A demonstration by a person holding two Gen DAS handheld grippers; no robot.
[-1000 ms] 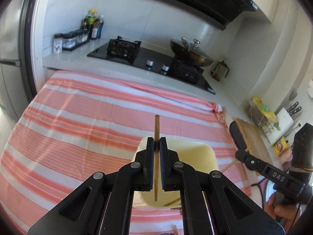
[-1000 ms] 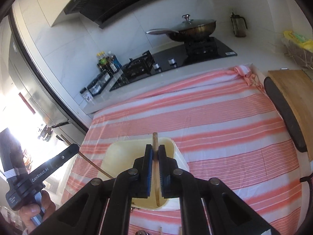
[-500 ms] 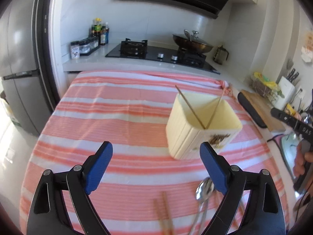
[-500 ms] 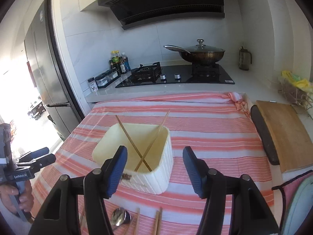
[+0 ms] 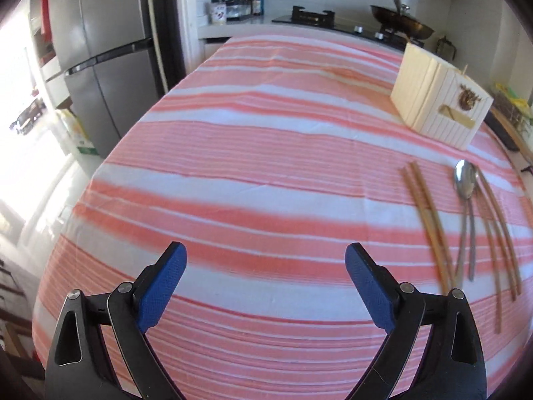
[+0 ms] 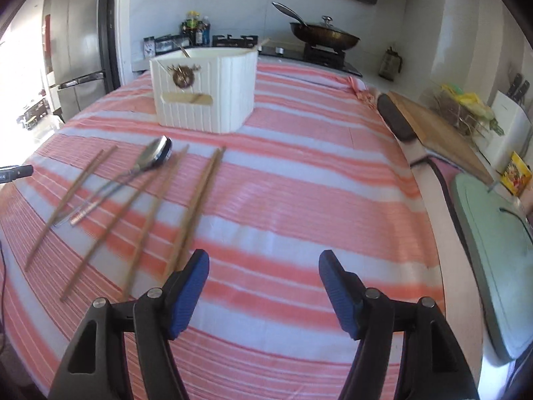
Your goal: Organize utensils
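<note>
A cream utensil box (image 5: 439, 100) (image 6: 203, 90) stands on the red-striped tablecloth (image 5: 266, 153) (image 6: 299, 173), with chopstick tips (image 6: 185, 51) poking above its rim. Several loose wooden chopsticks (image 5: 429, 220) (image 6: 200, 200) and metal spoons (image 5: 464, 180) (image 6: 156, 156) lie on the cloth in front of the box. My left gripper (image 5: 266, 256) hangs over bare cloth to the left of them, its jaws opening wide and nothing between them. My right gripper (image 6: 264, 261) is just right of the chopsticks, jaws also opening and empty.
A grey fridge (image 5: 100, 60) stands left of the table. Behind the table is a counter with spice jars (image 6: 193, 31) and a wok (image 6: 324, 35) on the hob. To the right lie a wooden cutting board (image 6: 439, 133) and a green board (image 6: 493, 250).
Both grippers let go of a chopstick each into the box and opened. They then drew back and down toward the near part of the table, so the box is farther off.
</note>
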